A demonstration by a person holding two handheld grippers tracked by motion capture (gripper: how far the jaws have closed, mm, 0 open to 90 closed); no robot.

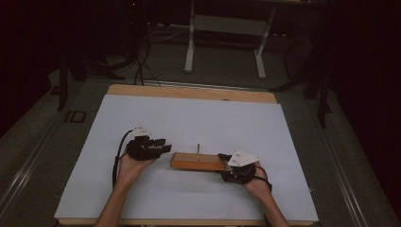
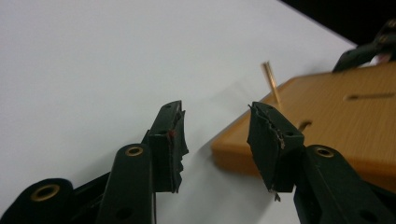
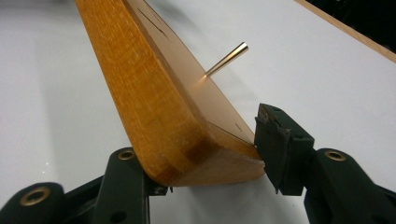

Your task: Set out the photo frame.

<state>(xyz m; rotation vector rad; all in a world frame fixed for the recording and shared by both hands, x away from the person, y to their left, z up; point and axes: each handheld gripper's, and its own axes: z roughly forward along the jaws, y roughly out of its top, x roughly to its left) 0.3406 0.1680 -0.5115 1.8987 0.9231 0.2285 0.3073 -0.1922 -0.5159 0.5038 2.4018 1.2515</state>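
You hold a gripper in each hand at the table (image 1: 142, 91). A big white sheet (image 1: 189, 118) covers most of the table top.

A flat wooden block (image 1: 197, 161) lies on the white sheet, near your side of the table. It sits between your two hands. A thin gold pin (image 1: 198, 148) stands up out of the block. In the left gripper view you can see thin slots cut in the top of the block (image 2: 345, 107), and the pin (image 2: 271, 81) leans a little in that picture.

Your right gripper (image 1: 226, 166) is at the right end of the block. In the right gripper view the end of the block (image 3: 187, 140) sits right between the two black jaws. One jaw is pressed on one side of the block and the other jaw touches the other side. So this gripper is clamped on the wooden block. The pin (image 3: 227, 59) pokes out farther along the block.

Your left gripper (image 1: 166, 147) is just beside the left end of the block. Its jaws are wide apart and there is nothing between them. In the left gripper view (image 2: 215, 133) the corner of the block is close behind one jaw. I cannot tell if that jaw touches the wood.
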